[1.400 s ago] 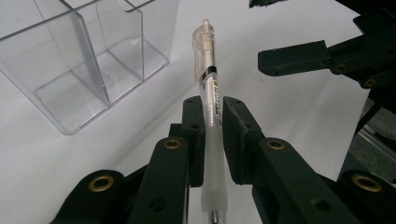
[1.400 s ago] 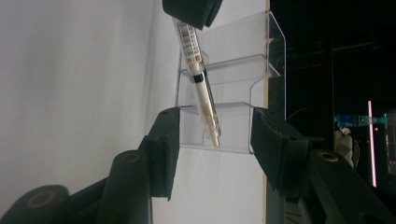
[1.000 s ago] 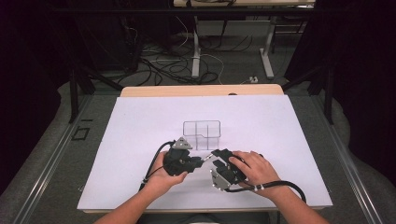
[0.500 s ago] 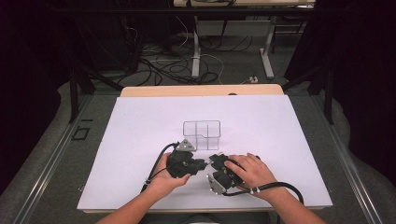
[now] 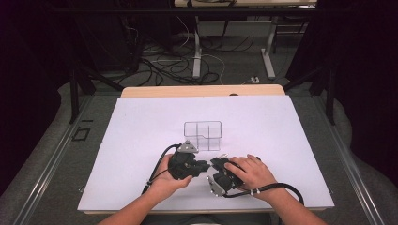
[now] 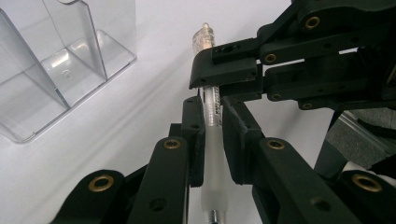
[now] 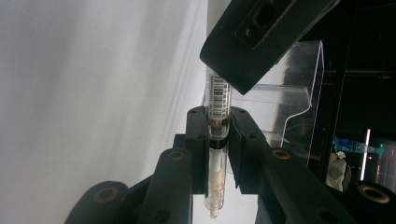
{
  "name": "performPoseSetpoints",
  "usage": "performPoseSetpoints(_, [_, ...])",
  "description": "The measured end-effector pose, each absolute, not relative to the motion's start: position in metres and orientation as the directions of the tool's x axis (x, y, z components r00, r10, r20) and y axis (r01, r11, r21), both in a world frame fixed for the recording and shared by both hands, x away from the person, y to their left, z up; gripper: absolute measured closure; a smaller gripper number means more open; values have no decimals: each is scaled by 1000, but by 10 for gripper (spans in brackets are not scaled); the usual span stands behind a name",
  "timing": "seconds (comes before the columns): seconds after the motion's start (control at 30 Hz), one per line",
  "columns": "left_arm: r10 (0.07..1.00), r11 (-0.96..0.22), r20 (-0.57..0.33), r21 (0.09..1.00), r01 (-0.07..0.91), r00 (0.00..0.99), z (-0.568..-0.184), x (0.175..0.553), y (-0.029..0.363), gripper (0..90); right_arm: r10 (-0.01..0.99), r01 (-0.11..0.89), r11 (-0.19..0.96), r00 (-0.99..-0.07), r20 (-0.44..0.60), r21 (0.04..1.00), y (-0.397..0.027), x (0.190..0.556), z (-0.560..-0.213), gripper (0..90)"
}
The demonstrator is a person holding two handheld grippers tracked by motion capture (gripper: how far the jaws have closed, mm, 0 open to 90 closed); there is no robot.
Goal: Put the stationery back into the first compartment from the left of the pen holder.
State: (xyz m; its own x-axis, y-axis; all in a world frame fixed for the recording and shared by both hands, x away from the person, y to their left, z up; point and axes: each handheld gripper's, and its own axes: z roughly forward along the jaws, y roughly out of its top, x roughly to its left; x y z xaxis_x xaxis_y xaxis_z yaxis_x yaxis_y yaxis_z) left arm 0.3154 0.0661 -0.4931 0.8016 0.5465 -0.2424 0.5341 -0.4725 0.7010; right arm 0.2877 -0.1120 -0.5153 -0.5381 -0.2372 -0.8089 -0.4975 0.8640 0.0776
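A pen (image 6: 212, 140) with a frosted grip, a clear barcoded barrel (image 7: 217, 100) and a clear end cap is held between both grippers, low over the white table. My left gripper (image 6: 212, 109) is shut on the pen near its frosted grip. My right gripper (image 7: 217, 121) has just been closing its jaws, and the pads now press on the barrel below the barcode. In the high view the left gripper (image 5: 202, 165) and the right gripper (image 5: 215, 165) meet tip to tip, just in front of a clear plastic holder (image 5: 202, 136).
The clear holder (image 6: 60, 65) has several upright compartments and stands a little beyond the grippers. The white sheet (image 5: 281, 140) covers the table out to its wooden far edge (image 5: 202, 90). A cable (image 5: 281, 187) trails from the right gripper toward the front edge.
The right hand has shifted slightly toward the table's front edge. The left hand and the clear holder have kept still.
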Motion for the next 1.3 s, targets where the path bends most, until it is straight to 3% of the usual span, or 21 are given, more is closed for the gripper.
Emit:
performPoseSetpoints(0.43, [553, -427, -293, 704, 567, 780, -493, 319, 70, 782, -242, -493, 867, -530, -813, 63, -112, 287, -514, 794])
performPoseSetpoints(0.57, [570, -377, -315, 721, 582, 759, -492, 321, 75, 683, -238, -498, 864, -525, -817, 68, -112, 288, -515, 794])
performPoseSetpoints(0.97, [664, -284, -239, 796, 535, 708, -486, 334, 107, 528, -196, -488, 865, -547, -814, 120, -111, 290, -513, 794])
performPoseSetpoints(1.3, [751, -261, -143, 833, 488, 645, -490, 348, 130, 386, -47, -442, 849, -610, -791, 290, -112, 296, -505, 795])
